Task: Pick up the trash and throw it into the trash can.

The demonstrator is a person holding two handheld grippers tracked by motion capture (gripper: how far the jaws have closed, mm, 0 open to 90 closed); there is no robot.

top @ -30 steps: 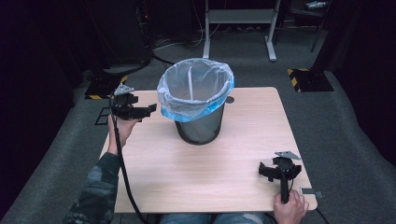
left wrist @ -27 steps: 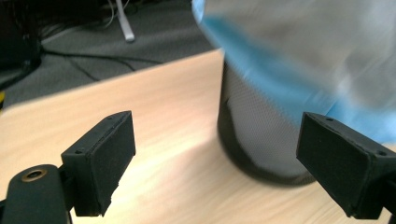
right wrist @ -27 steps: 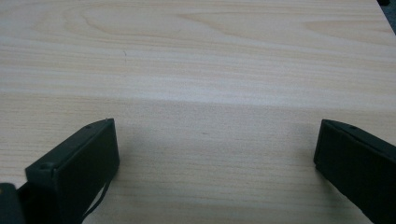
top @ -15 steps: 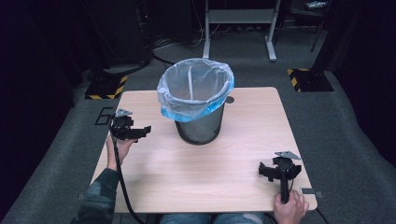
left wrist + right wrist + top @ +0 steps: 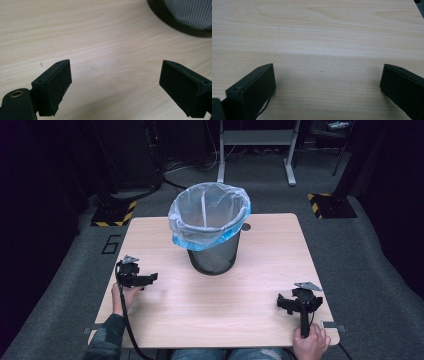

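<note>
Bin: we see a black mesh waste bin (image 5: 213, 255) standing upright on the table's far middle, lined with a clear bag (image 5: 209, 215) folded over its rim.
Table: light wood (image 5: 225, 305).
Left gripper (image 5: 145, 280): we find it near the table's left edge, well apart from the bin, jaws wide apart, nothing between.
Right gripper (image 5: 292, 304): near the front right corner, jaws likewise spread, empty.

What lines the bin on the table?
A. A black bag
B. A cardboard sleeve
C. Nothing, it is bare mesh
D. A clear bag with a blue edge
D: the high view shows a clear bag with a blue edge folded over the rim of the bin.
</note>
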